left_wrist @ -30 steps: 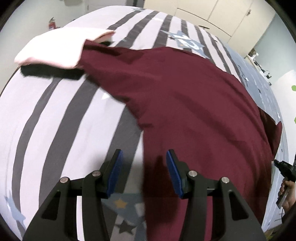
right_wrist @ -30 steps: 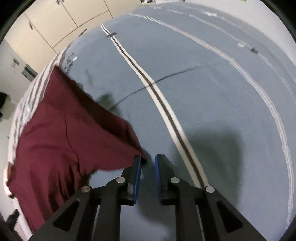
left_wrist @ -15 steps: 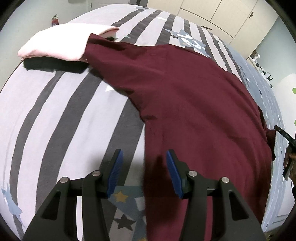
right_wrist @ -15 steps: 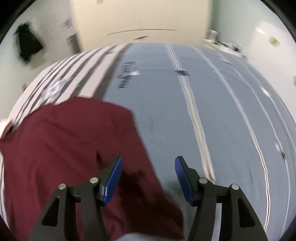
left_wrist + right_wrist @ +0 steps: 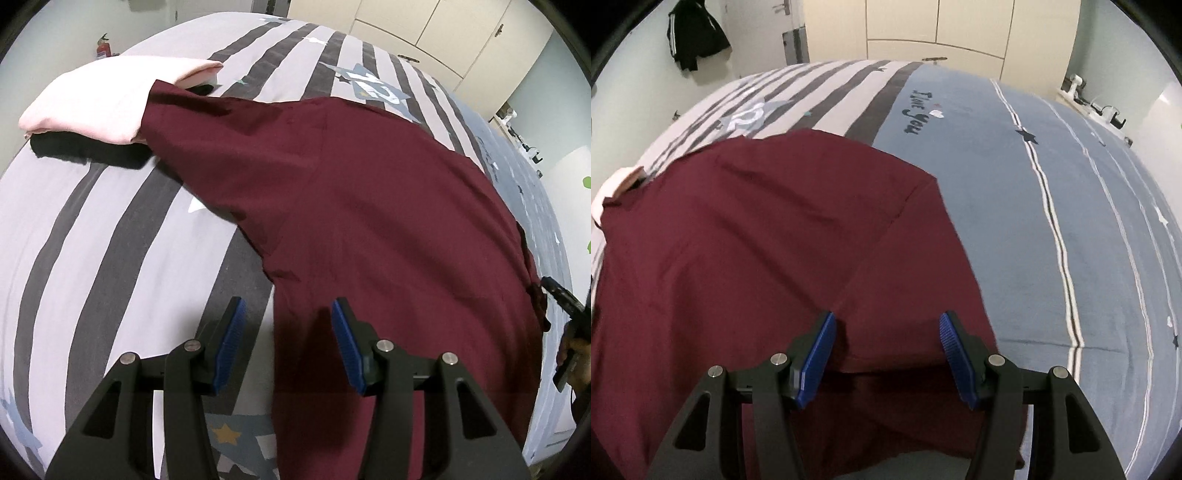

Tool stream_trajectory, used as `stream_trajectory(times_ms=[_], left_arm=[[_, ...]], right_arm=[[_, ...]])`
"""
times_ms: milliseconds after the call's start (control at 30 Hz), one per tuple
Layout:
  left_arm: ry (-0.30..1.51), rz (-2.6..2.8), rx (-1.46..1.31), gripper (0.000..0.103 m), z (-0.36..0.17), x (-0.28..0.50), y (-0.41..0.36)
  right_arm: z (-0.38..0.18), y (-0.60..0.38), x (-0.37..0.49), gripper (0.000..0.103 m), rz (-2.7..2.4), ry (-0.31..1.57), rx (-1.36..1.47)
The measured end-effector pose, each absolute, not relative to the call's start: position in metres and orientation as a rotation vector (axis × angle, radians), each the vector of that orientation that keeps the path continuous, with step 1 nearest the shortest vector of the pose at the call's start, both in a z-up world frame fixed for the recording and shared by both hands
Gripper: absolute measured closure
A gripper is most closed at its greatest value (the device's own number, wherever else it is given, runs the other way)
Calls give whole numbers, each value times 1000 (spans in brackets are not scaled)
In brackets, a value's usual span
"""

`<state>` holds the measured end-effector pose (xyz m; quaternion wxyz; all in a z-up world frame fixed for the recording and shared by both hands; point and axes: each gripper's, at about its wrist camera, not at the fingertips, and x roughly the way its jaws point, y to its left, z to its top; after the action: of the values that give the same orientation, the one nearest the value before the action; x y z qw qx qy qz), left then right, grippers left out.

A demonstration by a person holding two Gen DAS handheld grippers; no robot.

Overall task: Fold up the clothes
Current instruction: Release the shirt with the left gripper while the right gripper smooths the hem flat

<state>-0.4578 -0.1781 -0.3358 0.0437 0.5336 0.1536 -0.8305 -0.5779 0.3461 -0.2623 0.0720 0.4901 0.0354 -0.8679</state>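
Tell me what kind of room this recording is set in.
Most likely a bedroom: a bed with striped grey and blue bedding, cream built-in wardrobe doors behind it, and a black jacket hanging on the wall.

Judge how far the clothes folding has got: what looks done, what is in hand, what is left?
Done: a pink garment lies folded on a black one. In hand: the maroon shirt is spread on the bed, one sleeve over the pink one; both the left gripper and right gripper hover open, holding nothing. Left: folding the shirt itself.
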Motion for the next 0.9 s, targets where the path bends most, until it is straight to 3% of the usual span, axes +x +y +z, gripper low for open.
stream_trajectory(times_ms=[200,400,467,500,533,800,900], left_arm=[[505,-2527,1636,57,-339,-460,-176],[465,-2542,1657,57,-340,-462,-170],[459,-2543,1656,57,-339,-462,-171],[460,-2540,1659,57,-339,-462,-171],[459,-2540,1660,57,-338,-461,-171],[444,-2553,1635,57,-330,-472,-172],[441,-2554,1626,57,-326,-475,-172]], right_arm=[[-248,339,-558,48,-2594,40,1415],[-270,317,-548,48,-2646,342,1438],[-276,325,-550,61,-2654,287,1470],[-279,330,-551,85,-2655,249,1486],[-278,337,-553,98,-2671,204,1495],[-223,432,-593,99,-2938,-50,1462],[-226,506,-634,98,-2978,-218,1686]])
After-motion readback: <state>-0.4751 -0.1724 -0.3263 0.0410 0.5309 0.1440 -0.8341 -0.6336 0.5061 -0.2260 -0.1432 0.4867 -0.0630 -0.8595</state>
